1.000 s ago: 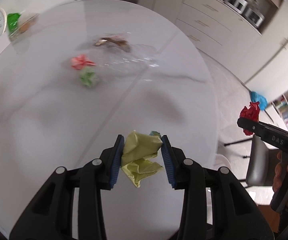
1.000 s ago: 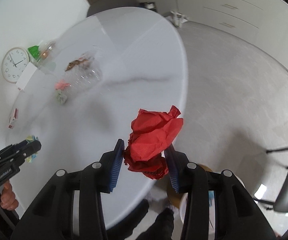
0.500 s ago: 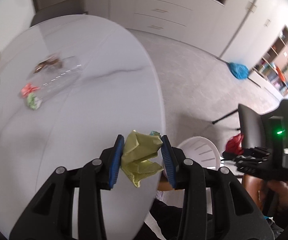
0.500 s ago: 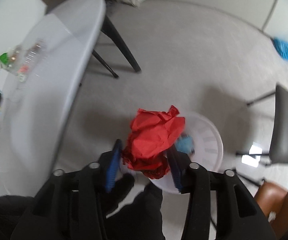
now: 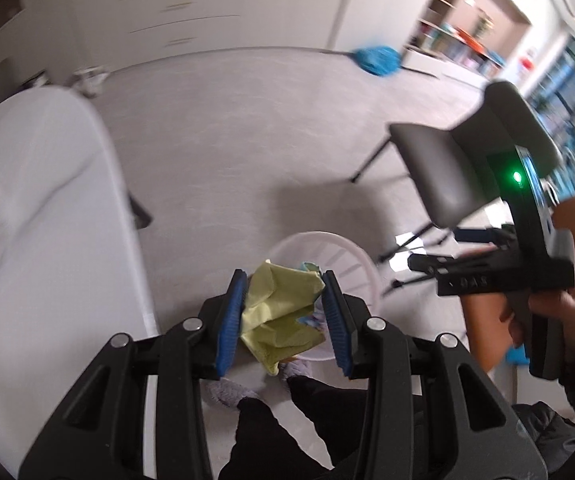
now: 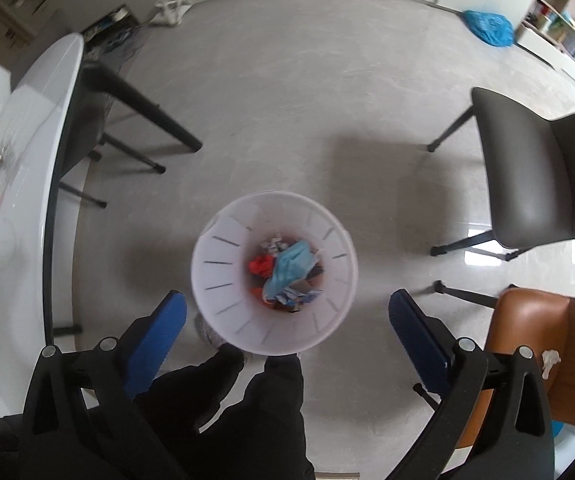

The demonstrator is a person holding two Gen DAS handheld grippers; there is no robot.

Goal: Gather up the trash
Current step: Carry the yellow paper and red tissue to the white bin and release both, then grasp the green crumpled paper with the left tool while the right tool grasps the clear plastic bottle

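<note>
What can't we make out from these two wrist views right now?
- Left view: white bin interior hidden behind the yellow-green paper in the left tool.
- Left view: table items smeared by motion blur.
- Right view: lower trash in the bin covered by a blue mask.

The gray floor (image 6: 287,100) holds a white trash bin (image 6: 223,264) with bits of paper trash inside. A dark chair (image 6: 527,184), a brown chair (image 6: 535,332) and a blue mop (image 6: 487,28) stand on the floor too. The white table (image 6: 27,168) has small things on it, too blurry to name.
</note>
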